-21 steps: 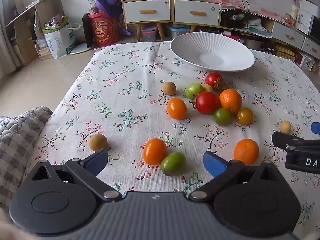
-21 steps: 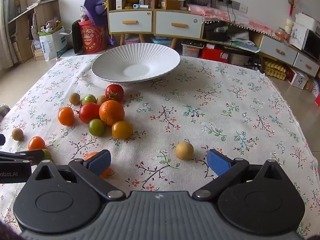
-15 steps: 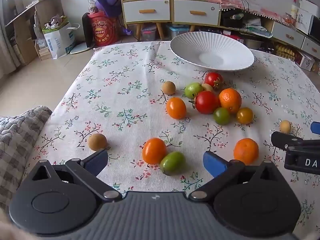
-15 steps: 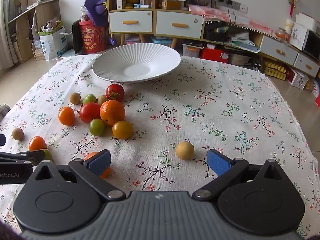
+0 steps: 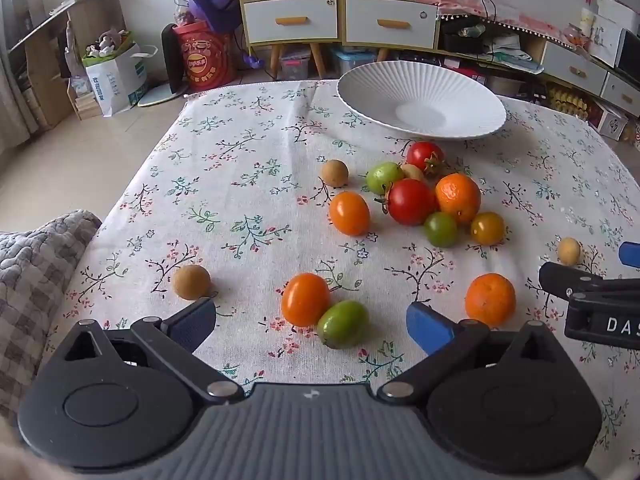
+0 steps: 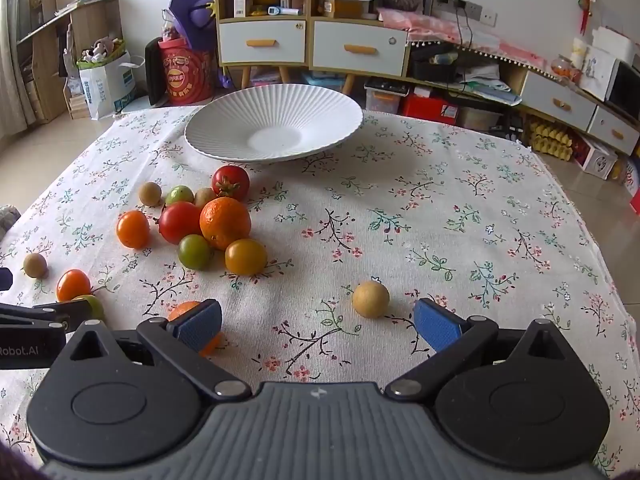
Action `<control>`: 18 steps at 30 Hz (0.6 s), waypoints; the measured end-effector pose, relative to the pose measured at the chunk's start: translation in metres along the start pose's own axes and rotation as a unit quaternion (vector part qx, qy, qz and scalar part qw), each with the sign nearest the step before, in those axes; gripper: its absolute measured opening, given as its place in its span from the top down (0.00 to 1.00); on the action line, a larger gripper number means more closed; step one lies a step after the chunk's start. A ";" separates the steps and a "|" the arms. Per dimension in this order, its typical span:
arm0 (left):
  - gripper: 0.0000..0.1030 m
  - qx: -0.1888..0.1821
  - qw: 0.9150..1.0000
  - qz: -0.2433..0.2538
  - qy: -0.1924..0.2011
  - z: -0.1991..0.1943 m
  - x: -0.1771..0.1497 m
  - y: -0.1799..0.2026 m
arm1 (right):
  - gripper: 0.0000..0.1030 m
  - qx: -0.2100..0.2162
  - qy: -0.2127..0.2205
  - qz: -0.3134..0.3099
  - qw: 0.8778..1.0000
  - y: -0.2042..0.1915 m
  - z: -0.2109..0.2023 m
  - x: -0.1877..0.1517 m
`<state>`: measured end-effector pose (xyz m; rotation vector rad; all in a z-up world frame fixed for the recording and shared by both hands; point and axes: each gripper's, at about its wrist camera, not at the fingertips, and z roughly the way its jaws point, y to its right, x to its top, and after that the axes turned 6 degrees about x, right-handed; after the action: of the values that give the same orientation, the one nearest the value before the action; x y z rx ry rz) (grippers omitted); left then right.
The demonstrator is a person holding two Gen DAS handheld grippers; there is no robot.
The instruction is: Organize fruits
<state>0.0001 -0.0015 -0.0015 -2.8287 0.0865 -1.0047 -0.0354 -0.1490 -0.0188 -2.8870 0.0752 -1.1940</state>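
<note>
The desk (image 6: 460,208) had a flowered cloth, and the white plate (image 6: 224,128) stood empty at its far side. Both the left gripper (image 5: 310,322) and the right gripper (image 6: 318,322) hovered released, grasping nothing. The fruits (image 6: 224,222) lay mostly clustered near the plate, and one small tan fruit (image 6: 371,299) lay apart, just ahead of the right gripper.

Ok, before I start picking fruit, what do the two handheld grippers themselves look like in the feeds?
Both match: the left gripper and the right gripper each have a ribbed grey body, two rounded black housings with triangular cut-outs, black linkage arms on silver pivot pins, and blue textured pads. Seen from the side, each shows white lettering on its black body. No cables or sleeves are visible.
</note>
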 end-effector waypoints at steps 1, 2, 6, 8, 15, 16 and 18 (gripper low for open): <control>0.06 0.000 1.000 0.000 0.000 0.000 0.000 0.000 | 0.01 0.000 0.000 0.000 1.000 0.000 0.000 0.000; 0.06 -0.001 1.000 0.000 0.000 0.000 0.000 0.000 | 0.01 0.000 0.000 0.000 1.000 0.000 0.000 0.000; 0.06 -0.001 1.000 0.000 -0.001 0.000 0.000 0.000 | 0.01 0.000 0.000 0.000 1.000 0.000 0.000 0.000; 0.06 -0.001 1.000 0.000 -0.001 0.000 0.000 0.000 | 0.01 0.000 0.000 0.000 1.000 0.000 0.000 0.000; 0.06 -0.001 1.000 0.001 0.000 0.001 -0.001 0.000 | 0.01 -0.001 -0.003 -0.001 1.000 -0.001 0.001 0.001; 0.06 -0.001 1.000 0.001 0.000 0.001 -0.001 0.000 | 0.01 -0.001 -0.003 -0.003 1.000 -0.002 0.001 -0.002; 0.06 -0.001 1.000 0.000 0.000 0.001 -0.001 0.000 | 0.01 -0.001 -0.002 -0.003 1.000 -0.002 0.001 -0.002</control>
<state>0.0001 -0.0010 -0.0026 -2.8308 0.0888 -1.0046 -0.0359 -0.1470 -0.0210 -2.8936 0.0676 -1.1892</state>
